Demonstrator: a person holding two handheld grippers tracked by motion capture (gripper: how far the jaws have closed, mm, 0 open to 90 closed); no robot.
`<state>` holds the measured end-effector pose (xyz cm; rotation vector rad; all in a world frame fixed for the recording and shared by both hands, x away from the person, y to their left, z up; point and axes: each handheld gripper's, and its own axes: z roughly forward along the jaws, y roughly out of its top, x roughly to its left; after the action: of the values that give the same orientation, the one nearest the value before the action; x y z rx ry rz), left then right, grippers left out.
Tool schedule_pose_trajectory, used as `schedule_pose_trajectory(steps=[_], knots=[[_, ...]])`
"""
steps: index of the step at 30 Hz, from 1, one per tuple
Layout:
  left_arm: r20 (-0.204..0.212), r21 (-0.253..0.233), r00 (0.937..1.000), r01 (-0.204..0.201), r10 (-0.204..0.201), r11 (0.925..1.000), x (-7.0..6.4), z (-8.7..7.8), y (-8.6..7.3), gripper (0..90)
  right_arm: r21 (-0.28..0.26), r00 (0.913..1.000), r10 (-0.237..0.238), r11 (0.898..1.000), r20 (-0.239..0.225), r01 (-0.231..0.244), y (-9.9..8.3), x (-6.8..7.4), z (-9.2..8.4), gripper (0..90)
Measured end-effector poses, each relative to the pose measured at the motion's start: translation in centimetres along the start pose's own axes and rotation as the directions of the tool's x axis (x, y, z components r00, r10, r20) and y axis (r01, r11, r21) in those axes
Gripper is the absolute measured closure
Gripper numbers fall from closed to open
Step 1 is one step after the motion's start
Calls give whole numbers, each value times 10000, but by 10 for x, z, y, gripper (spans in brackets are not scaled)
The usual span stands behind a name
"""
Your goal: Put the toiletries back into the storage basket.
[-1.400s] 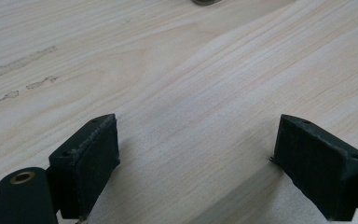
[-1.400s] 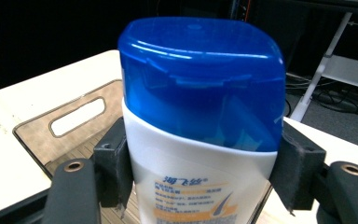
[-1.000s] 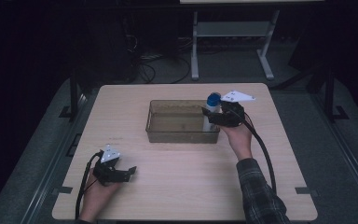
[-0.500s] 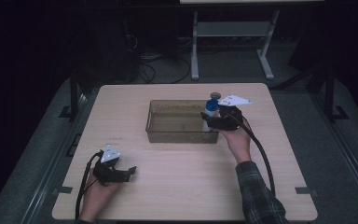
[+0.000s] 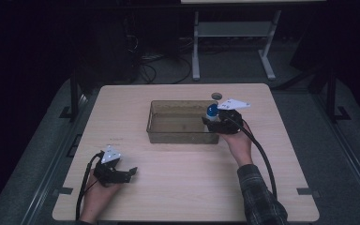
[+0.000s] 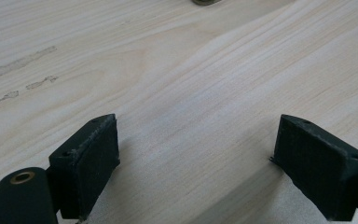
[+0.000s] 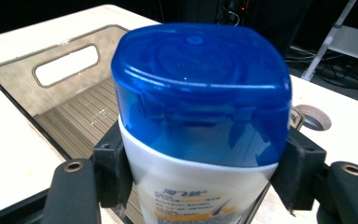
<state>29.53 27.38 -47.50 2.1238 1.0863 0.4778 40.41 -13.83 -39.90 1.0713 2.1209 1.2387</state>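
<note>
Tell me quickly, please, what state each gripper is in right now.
Left gripper: open, nothing between its jaws, low over the table.
Right gripper: closed on the blue-capped bottle, at the right end of the clear bin.

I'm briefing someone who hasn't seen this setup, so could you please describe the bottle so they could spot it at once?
On the light wooden table stands a clear brownish plastic bin near the middle. At the bin's right end, the right gripper holds a white bottle between its jaws. Its glossy blue flip cap is the only bright colour on the table.
</note>
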Motion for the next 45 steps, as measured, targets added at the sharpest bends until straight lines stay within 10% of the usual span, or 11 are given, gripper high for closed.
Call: schedule_pose_trajectory(steps=[19,45], knots=[[14,-5,10000,1,-1,10000,-1,0,0,125,-207,9973,477,9986,-564,-489,3,-8,-22,129],[11,-54,10000,26,-25,10000,-1,0,0,124,260,9942,1027,9945,-311,-1019,-47,-20,-86,79]])
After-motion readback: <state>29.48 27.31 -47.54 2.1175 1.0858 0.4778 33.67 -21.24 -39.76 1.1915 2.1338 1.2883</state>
